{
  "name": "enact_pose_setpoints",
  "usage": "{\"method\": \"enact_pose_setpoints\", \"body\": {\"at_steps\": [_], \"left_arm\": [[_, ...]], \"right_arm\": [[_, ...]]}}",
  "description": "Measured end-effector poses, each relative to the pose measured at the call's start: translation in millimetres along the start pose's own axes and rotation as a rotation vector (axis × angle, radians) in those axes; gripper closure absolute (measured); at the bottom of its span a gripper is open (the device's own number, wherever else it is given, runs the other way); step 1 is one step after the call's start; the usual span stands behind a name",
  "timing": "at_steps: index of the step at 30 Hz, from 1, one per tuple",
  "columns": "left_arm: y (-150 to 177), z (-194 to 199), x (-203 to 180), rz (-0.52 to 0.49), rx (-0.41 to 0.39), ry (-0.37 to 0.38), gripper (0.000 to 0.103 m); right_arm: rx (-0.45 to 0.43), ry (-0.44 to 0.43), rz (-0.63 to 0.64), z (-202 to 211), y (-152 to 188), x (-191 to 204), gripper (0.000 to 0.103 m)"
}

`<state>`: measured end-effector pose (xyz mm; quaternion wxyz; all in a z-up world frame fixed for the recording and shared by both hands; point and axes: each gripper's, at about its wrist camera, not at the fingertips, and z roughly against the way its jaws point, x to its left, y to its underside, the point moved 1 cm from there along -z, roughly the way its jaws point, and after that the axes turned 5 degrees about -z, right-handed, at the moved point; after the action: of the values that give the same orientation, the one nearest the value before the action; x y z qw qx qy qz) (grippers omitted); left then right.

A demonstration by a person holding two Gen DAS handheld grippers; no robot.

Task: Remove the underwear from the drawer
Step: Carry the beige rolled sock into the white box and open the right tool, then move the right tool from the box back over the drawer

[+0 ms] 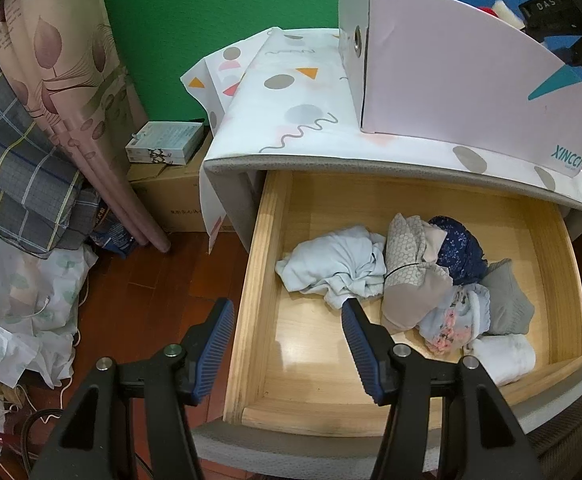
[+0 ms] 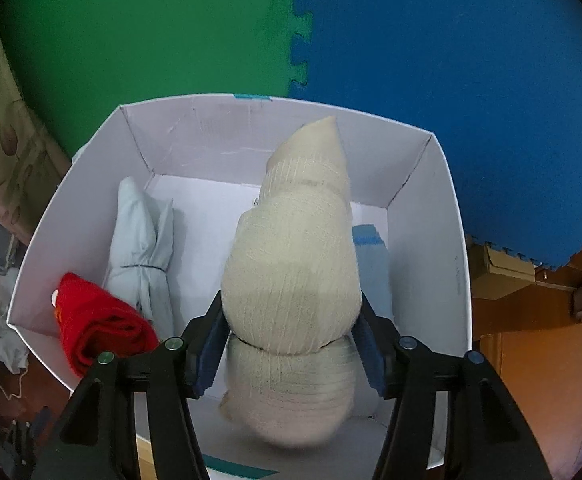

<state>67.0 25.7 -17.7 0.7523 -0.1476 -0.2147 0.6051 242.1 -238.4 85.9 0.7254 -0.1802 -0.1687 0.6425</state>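
The wooden drawer (image 1: 251, 280) stands pulled out, holding several rolled underwear pieces: a pale blue bundle (image 1: 335, 264), a beige honeycomb roll (image 1: 411, 276), a navy one (image 1: 459, 252), a grey one (image 1: 507, 300), a floral one (image 1: 455, 320) and a white one (image 1: 503, 356). My left gripper (image 1: 287, 306) hangs open over the drawer's left side, with nothing between its fingers. In the right wrist view, my right gripper (image 2: 291, 308) is inside the white box (image 2: 171, 140). A cream underwear roll (image 2: 291, 264) fills the gap between its pads, which lie against the roll's sides.
The box also holds a pale blue roll (image 2: 143, 248), a red piece (image 2: 99, 328) and a blue folded piece (image 2: 371, 256). That box (image 1: 471, 80) sits on the cabinet top (image 1: 291, 120). Bedding (image 1: 23, 160) and cartons (image 1: 163, 200) crowd the floor at left.
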Motion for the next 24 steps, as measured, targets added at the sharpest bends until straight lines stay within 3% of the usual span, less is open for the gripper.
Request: {"method": "enact_pose_setpoints", "body": {"at_steps": [2,4,13,19,24], "left_arm": [[1,-1,-1,0.000,0.005,0.000,0.045],[1,-2,-2,-0.003,0.008,0.001,0.045],[3,-4,0,-0.004,0.019,0.012,0.045],[3,-5,1,-0.007,0.028,0.013,0.045],[3,-6,2,-0.012,0.034,0.008,0.045]], "right_arm": [[-0.017,-0.003,-0.002,4,1,0,0.042],[-0.037,-0.004,-0.003,12,-1,-2,0.033],[-0.064,-0.065,0.045,64,15,3,0.033],[-0.020,-0.110,0.126,90,70,8,0.033],[0.048,-0.123,0.173,87,116,10,0.033]]}}
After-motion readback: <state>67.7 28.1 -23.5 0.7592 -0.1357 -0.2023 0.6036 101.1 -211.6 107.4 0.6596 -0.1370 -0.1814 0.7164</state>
